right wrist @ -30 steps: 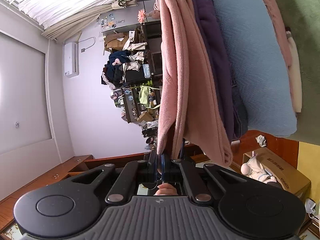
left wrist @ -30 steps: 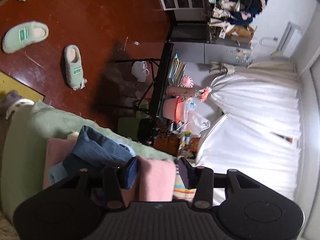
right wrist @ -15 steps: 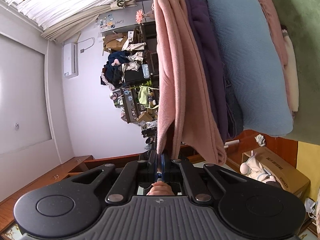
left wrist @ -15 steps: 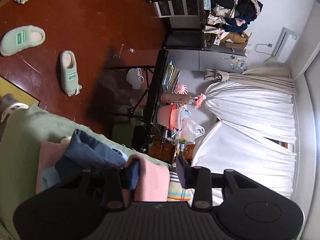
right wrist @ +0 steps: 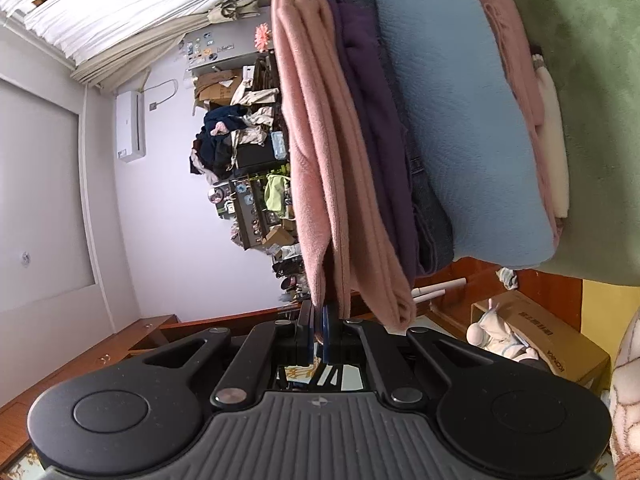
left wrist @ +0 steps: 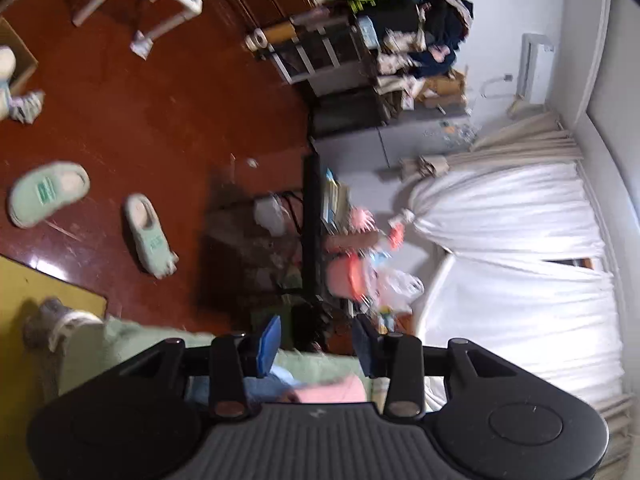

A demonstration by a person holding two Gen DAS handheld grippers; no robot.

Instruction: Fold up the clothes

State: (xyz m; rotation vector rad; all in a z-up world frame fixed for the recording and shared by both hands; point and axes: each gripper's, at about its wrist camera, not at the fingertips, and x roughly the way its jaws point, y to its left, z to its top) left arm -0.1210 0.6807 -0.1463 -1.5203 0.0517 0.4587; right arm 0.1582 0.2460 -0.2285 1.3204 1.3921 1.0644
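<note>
In the right wrist view a stack of folded clothes lies on a green blanket: a pink garment on the near side, then a purple one, denim and a blue fleece. My right gripper is shut on the pink garment's lower edge. In the left wrist view my left gripper hangs above the blanket, and its jaws are opening with nothing between the tips. Pink cloth and blue cloth lie below, near the gripper's body.
Two green slippers lie on the red-brown floor, beside a yellow mat. A black desk with pink items, white curtains and cluttered shelves stand beyond. A cardboard box sits low right.
The left gripper has risen and rolled, and the pink cloth that stood between its fingers now lies below them. The right gripper has kept still on the pink garment.
</note>
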